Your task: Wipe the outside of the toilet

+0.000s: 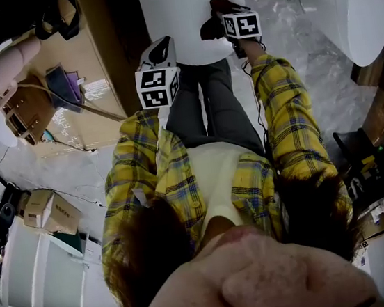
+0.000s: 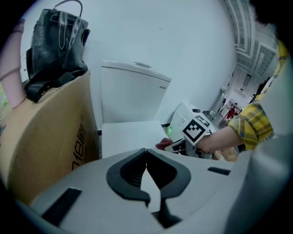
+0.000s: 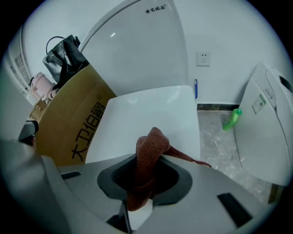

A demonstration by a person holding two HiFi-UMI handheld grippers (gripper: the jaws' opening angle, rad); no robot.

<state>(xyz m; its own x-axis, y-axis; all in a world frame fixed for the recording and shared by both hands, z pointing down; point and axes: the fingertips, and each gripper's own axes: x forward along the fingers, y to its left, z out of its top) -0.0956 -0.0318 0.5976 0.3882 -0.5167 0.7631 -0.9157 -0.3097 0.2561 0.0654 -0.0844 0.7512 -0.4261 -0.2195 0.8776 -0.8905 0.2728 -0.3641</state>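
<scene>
The white toilet shows its closed lid [image 1: 187, 9] at the top of the head view, and its tank [image 2: 132, 91] stands behind the lid [image 2: 130, 135]. My right gripper [image 1: 219, 13] is over the lid's right side, shut on a reddish-brown cloth [image 3: 149, 153] that bulges up out of the jaws [image 3: 146, 167]. The cloth's tail trails to the right. My left gripper [image 1: 162, 46] hovers at the lid's near left edge with its jaws closed tip to tip [image 2: 146, 153] and nothing between them. From the left gripper view, the right gripper's marker cube [image 2: 195, 130] sits beside the lid.
A brown cardboard box [image 3: 78, 123] stands tight against the toilet's left side, with a black bag [image 2: 55, 45] on top. A second white toilet [image 1: 361, 0] stands to the right. A green bottle [image 3: 232, 119] lies on the marble floor [image 3: 219, 146] between them.
</scene>
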